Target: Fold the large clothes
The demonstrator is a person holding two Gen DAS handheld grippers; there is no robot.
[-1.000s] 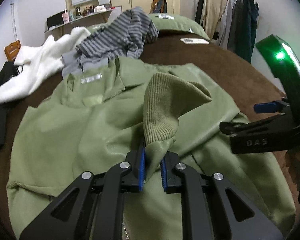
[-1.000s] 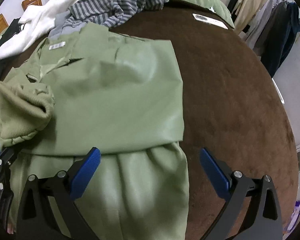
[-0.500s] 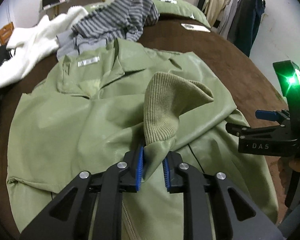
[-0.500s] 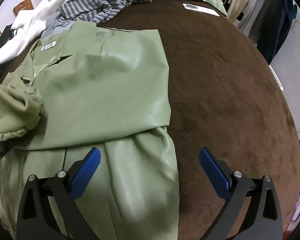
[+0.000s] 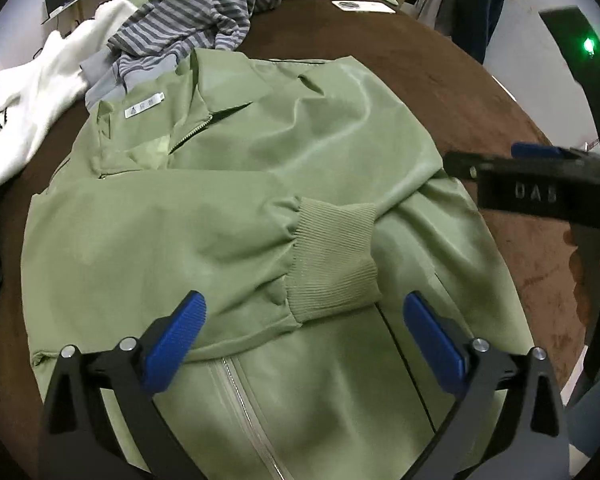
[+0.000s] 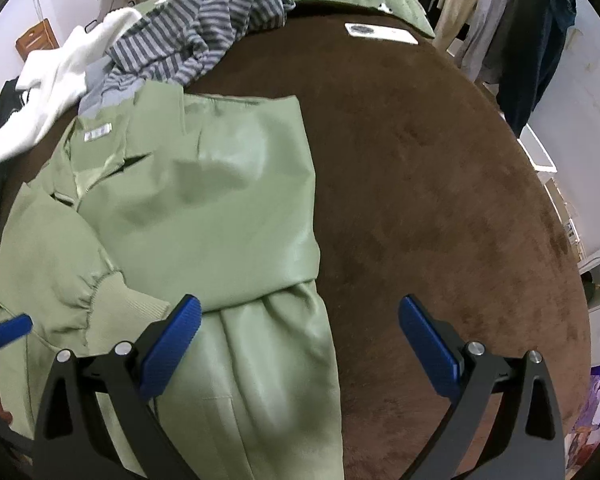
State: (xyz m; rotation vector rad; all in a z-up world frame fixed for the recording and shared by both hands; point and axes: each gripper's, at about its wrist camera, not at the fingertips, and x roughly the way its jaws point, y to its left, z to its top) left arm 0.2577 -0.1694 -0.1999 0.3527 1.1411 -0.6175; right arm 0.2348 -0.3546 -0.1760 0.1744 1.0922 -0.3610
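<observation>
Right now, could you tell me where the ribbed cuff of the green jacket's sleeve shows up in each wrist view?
Left wrist view: the ribbed cuff lies flat across the jacket front, centre frame, just beyond the open left gripper.
Right wrist view: the cuff sits at lower left, beside the right gripper's left pad.
Shared landmark: the white neck label inside the collar.

Dim, even indoor light; soft sheen on green jacket [image 5: 292, 168]; heavy fisheye bending, dark corners, slight blur.
</observation>
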